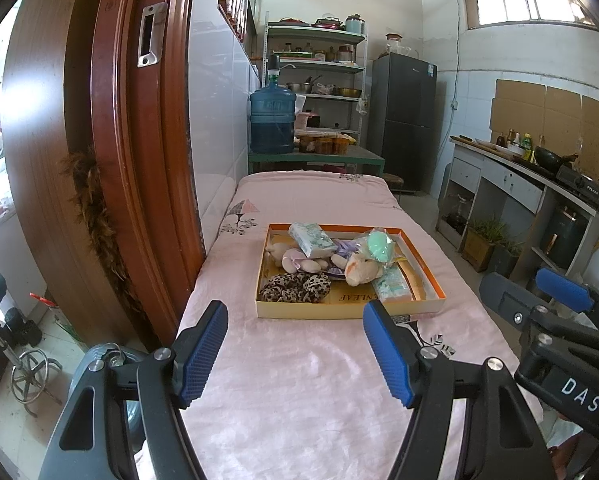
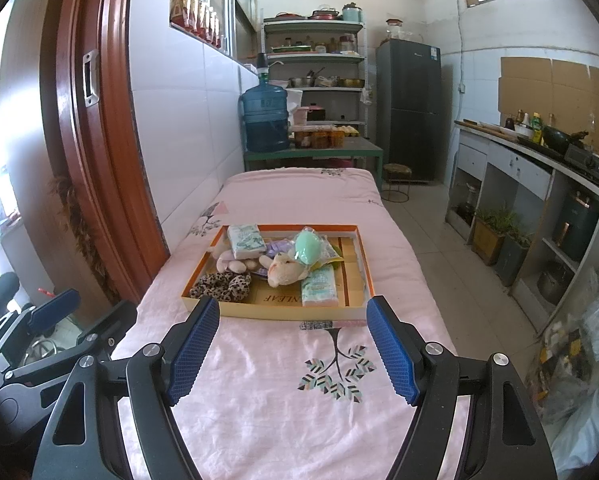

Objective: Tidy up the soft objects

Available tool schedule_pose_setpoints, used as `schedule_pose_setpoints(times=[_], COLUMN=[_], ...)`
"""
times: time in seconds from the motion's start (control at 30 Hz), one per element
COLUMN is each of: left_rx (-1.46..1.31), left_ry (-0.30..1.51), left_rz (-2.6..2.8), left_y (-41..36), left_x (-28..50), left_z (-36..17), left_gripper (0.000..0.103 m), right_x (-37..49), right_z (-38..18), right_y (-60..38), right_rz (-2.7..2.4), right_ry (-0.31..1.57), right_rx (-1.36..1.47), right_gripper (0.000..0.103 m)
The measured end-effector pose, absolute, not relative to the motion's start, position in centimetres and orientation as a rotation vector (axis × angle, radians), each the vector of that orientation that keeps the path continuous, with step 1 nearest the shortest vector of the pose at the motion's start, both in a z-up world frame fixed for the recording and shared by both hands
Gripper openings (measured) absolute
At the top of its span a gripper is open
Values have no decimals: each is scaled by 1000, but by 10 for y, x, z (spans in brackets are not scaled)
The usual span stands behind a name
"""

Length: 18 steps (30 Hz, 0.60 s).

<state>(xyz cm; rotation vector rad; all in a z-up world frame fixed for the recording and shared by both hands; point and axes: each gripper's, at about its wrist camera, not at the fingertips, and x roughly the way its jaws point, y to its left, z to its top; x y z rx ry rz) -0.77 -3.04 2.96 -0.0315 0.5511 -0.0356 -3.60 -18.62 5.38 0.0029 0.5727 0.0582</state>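
A shallow orange-rimmed box (image 1: 347, 308) (image 2: 259, 309) sits on the pink-covered table. It holds a leopard-print scrunchie (image 1: 295, 287) (image 2: 220, 284), a cream plush animal (image 1: 361, 270) (image 2: 285, 270), a beige plush (image 1: 295, 260), two tissue packs (image 1: 311, 239) (image 2: 319, 288), and a mint green item in a clear bag (image 1: 379, 248) (image 2: 309, 249). My left gripper (image 1: 295, 350) is open and empty, short of the box. My right gripper (image 2: 293, 348) is open and empty, also short of the box; it shows at the right edge of the left wrist view (image 1: 539, 300).
The pink tablecloth (image 2: 291, 392) has a tree print. A wooden door frame (image 1: 139, 160) stands to the left. Behind the table are a blue water jug (image 1: 272, 120), a metal shelf (image 1: 315, 80) and a dark fridge (image 1: 407, 120). A kitchen counter (image 2: 539, 168) runs along the right.
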Motion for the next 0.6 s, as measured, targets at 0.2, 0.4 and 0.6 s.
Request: schedule_pose_setpoints(times=[0.2, 0.4, 0.6], left_rx=[-31, -32, -17], left_ry=[552, 549, 527], left_rz=[-38, -41, -24], left_y=[-31, -31, -32], left_x=[-8, -8, -11], left_z=[29, 28, 27], left_gripper=[70, 70, 70], right_x=[-36, -36, -36], right_z=[54, 54, 53], right_y=[-186, -186, -187], right_rz=[58, 58, 56], right_ry=[573, 571, 571], right_rx=[3, 3, 6], right_gripper=[77, 77, 77])
